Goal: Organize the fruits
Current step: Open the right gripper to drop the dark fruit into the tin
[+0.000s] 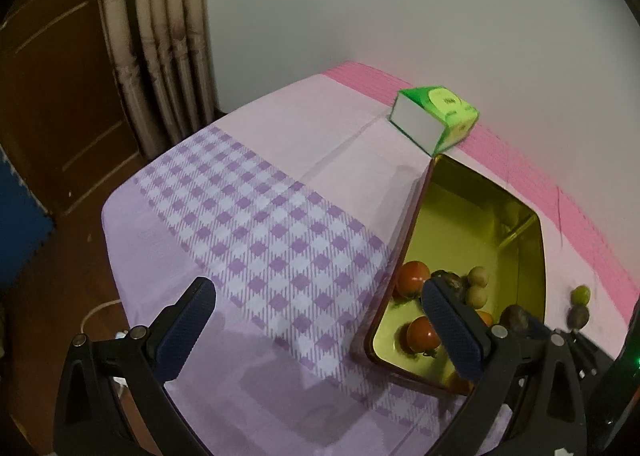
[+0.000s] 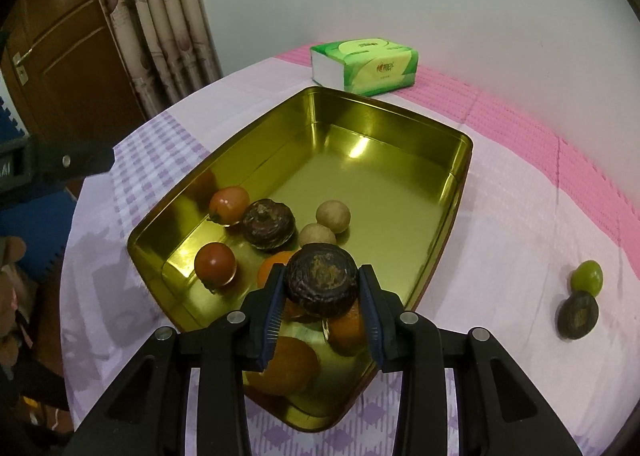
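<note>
Over the near end of the gold rectangular metal tin [image 2: 456,160], your right tongs [image 2: 322,298] pinch a dark brown, ridged round fruit [image 2: 322,280]. Left tongs [image 1: 320,320] hang spread and empty beside the tin. Risk: a curved, bumpy skin between flat pads may squirt out; dropped from height it could strike the orange citrus [image 2: 348,330] below or bounce over the rim. One green grape [image 2: 587,276] and another dark fruit [image 2: 578,314] wait on the desk [image 2: 500,256], under lilac-checked cloth. Pale wall, striped curtain [image 2: 160,16], wooden door behind.

Held fruit [image 2: 322,279]: dark, wrinkled, above tin's 6 o'clock end
Tin [image 2: 460,192]: gold, open, fruits inside
Loose fruits: green grape [image 2: 587,277], dark one [image 2: 578,314], at tin's 3 o'clock
</note>
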The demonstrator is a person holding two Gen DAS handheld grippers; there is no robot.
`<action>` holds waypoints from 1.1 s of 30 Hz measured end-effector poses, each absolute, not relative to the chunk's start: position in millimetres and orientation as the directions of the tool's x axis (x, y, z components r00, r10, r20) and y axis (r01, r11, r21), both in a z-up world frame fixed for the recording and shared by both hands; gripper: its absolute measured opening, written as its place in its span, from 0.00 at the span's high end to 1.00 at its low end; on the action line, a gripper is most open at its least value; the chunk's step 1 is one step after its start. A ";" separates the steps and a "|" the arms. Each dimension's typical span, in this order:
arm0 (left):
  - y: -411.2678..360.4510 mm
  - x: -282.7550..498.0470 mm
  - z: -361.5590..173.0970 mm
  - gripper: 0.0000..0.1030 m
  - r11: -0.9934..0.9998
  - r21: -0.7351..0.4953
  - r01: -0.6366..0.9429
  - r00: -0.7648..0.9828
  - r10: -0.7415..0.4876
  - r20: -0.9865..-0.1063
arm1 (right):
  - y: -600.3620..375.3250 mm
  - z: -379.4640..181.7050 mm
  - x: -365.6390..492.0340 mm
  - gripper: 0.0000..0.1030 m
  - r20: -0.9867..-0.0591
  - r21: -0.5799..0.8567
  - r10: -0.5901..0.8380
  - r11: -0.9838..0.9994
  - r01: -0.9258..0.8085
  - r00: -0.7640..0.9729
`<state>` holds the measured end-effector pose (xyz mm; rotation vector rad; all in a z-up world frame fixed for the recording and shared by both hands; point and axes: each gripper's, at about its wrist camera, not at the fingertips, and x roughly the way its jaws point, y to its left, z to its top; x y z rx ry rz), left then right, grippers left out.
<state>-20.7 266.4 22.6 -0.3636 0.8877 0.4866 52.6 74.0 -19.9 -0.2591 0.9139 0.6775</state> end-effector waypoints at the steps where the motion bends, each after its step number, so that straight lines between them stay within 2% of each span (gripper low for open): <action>1: 266.1 -20.5 22.3 0.01 0.835 -0.101 -0.541 0.536 0.249 -0.807 | 74.6 -19.9 52.9 0.64 -0.799 0.068 0.426 0.765 -0.641 0.424; 26: 268.7 -18.0 16.6 0.01 0.825 -0.107 -0.555 0.527 0.250 -0.812 | 66.8 -13.5 52.3 0.59 -0.787 0.101 0.446 0.774 -0.624 0.425; 33: 267.8 -16.5 15.6 0.01 0.829 -0.103 -0.550 0.528 0.249 -0.812 | 48.6 2.3 51.7 0.58 -0.746 0.106 0.455 0.803 -0.587 0.486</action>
